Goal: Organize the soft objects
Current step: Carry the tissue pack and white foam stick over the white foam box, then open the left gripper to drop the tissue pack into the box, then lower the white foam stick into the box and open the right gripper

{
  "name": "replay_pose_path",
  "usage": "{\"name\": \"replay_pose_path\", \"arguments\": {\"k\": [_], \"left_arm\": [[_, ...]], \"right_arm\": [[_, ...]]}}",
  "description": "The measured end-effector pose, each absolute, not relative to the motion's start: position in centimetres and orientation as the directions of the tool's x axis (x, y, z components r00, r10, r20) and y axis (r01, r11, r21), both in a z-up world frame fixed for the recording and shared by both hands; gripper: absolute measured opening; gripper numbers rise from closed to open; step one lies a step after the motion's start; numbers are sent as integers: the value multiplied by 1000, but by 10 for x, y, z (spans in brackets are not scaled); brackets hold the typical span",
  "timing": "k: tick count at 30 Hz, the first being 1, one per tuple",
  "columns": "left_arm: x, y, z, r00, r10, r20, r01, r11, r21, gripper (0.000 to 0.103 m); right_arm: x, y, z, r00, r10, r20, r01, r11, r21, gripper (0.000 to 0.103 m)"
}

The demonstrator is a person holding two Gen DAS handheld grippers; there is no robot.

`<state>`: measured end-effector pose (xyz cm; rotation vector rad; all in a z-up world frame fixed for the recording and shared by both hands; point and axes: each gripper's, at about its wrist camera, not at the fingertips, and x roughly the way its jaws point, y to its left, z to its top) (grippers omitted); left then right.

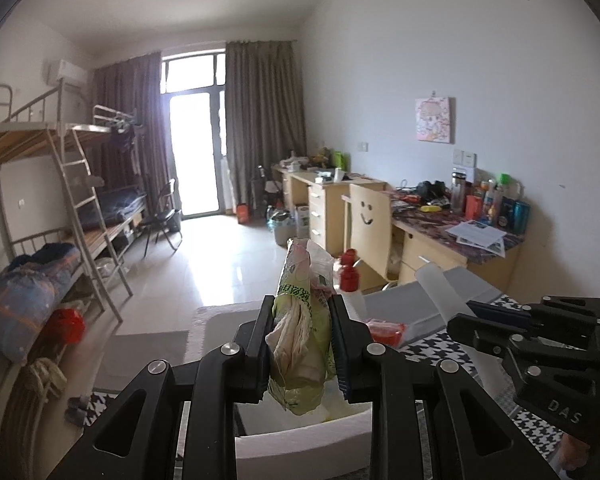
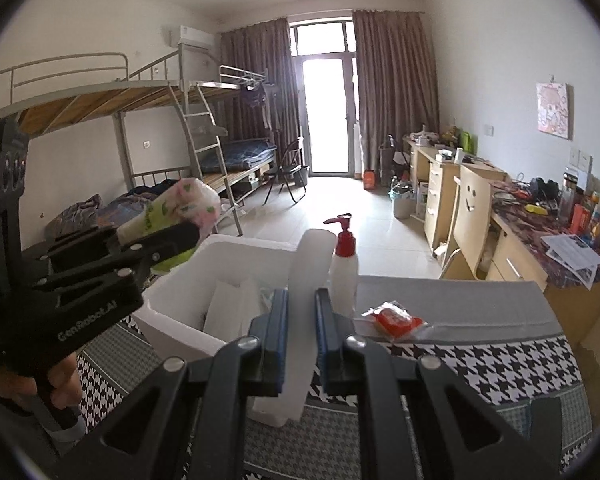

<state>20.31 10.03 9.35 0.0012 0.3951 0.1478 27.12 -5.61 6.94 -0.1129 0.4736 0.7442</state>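
A: Green and pink plastic, crumpled: in the left wrist view that was the tissue pack (image 1: 302,320), pinched between the left tongs (image 1: 302,344) and held above the white foam box (image 1: 300,440).

B: And to the right of it?

A: The right tongs (image 1: 466,322) gripped a pale foam strip (image 1: 436,284) over the checked bench (image 1: 428,350). A red packet (image 1: 386,330) lay on the grey cloth (image 1: 396,300) behind.

B: In the right wrist view?

A: The right tongs (image 2: 302,336) were pressed onto the foam strip (image 2: 306,280), which stood nearly upright. The left tongs (image 2: 180,236) held the tissue pack (image 2: 180,208) over the box's (image 2: 180,304) left edge. A red-topped pump bottle (image 2: 343,264) stood just behind the strip, with the red packet (image 2: 394,318) nearby on the cloth (image 2: 460,300).
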Motion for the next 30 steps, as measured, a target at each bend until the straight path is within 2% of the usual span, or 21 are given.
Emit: {"name": "replay_pose_path", "arguments": {"k": [14, 15, 18, 19, 27, 30], "left_arm": [[228, 123, 66, 868, 167, -467, -183, 983, 12, 30], [229, 125, 64, 864, 163, -476, -182, 983, 6, 34], [228, 131, 60, 856, 179, -485, -202, 979, 5, 64], [227, 131, 61, 857, 189, -480, -210, 978, 9, 71], [211, 146, 68, 863, 238, -445, -261, 965, 9, 95], [207, 149, 69, 864, 260, -432, -282, 959, 13, 100]], "right_arm": [[282, -37, 66, 592, 642, -487, -714, 698, 53, 16], [283, -36, 65, 590, 641, -491, -714, 698, 54, 16], [288, -32, 64, 586, 637, -501, -713, 699, 54, 16], [289, -31, 64, 586, 635, -503, -713, 699, 52, 16], [291, -23, 64, 582, 634, -509, -717, 696, 46, 16], [291, -17, 61, 578, 631, -518, -719, 693, 42, 16]]}}
